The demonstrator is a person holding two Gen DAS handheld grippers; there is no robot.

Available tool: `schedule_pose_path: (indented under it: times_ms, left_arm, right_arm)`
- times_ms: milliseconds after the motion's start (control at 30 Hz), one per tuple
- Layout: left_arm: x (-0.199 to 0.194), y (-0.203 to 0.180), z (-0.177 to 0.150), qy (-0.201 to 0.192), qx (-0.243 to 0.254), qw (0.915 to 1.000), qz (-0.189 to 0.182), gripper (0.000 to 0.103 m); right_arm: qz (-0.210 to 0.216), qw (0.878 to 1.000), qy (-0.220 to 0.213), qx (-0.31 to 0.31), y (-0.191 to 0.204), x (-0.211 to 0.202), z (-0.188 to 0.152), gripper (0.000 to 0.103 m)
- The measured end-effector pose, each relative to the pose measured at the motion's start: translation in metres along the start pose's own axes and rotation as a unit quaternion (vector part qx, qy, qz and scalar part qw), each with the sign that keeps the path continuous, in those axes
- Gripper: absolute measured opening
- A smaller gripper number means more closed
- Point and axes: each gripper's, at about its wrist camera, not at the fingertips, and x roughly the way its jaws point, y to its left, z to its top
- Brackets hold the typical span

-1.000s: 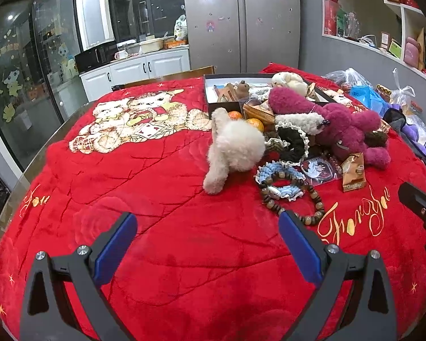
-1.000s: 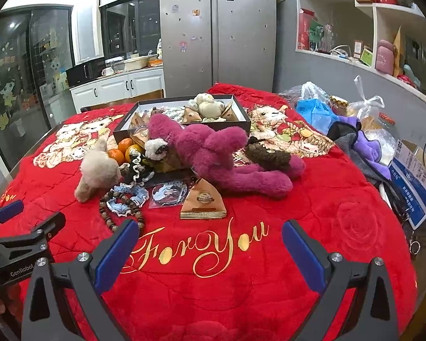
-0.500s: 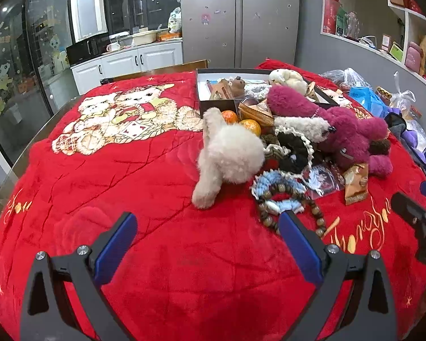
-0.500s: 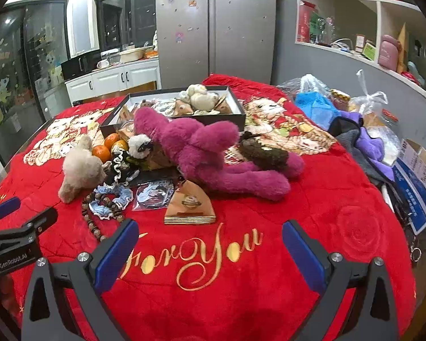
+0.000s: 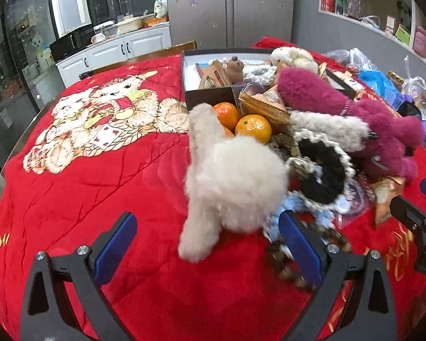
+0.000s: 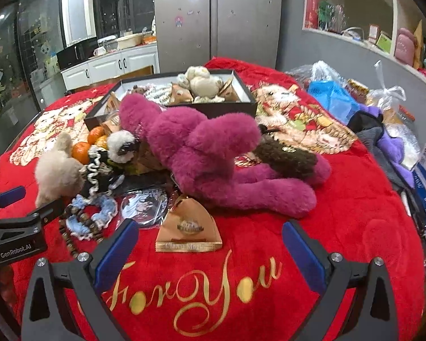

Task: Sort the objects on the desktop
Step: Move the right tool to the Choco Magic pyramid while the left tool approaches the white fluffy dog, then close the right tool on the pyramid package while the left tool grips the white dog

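On the red blanket (image 6: pixel 355 227) most of the sorting looks undone; a dark box (image 6: pixel 235 106) at the far side already holds a cream plush (image 6: pixel 201 81), some paper packets and a small brown figure, while a heap lies loose in front of it. Loose are a magenta plush rabbit (image 6: pixel 213 156); a beige fluffy toy (image 5: pixel 230 182); three tangerines (image 5: pixel 252 128) just beside the box corner; a black crocheted piece with pale edging (image 5: pixel 321 170); a blue scrunchie (image 6: pixel 99 213) with a wooden bead bracelet (image 6: pixel 71 236) lying across it; a tan triangular packet (image 6: pixel 189 227); a clear sleeve holding a printed card (image 6: pixel 143 206). The left gripper (image 5: pixel 207 244) is spread wide and empty, its fingers either side of the beige toy's near end, not touching it; I judge that toy the next pick. The right gripper (image 6: pixel 210 247) is also spread and empty, hovering just before the tan packet.
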Motion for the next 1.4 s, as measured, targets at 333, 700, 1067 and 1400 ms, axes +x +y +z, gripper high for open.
schedule_pose_path:
  times_ms: [333,700,1067,1400]
  left_arm:
    - [0.038,0.013,0.009,0.025,-0.017,0.9993,-0.022,0.101]
    - [0.040,0.010,0.009,0.024,-0.009,0.9993,-0.028,0.101]
    - [0.036,0.008,0.008,0.016,-0.002,0.9991,-0.038,0.080]
    - [0.024,0.000,0.006,-0.001,0.018,0.9988,-0.045,0.042]
  right_arm:
    - [-0.001,0.999,0.036,0.008,-0.001,0.045,0.005,0.103]
    - [0.019,0.998,0.047,0.025,-0.007,0.057,0.005,0.103]
    - [0.018,0.999,0.041,0.024,-0.002,0.054,0.001,0.103]
    - [0.038,0.999,0.029,0.021,0.001,0.046,-0.001,0.046]
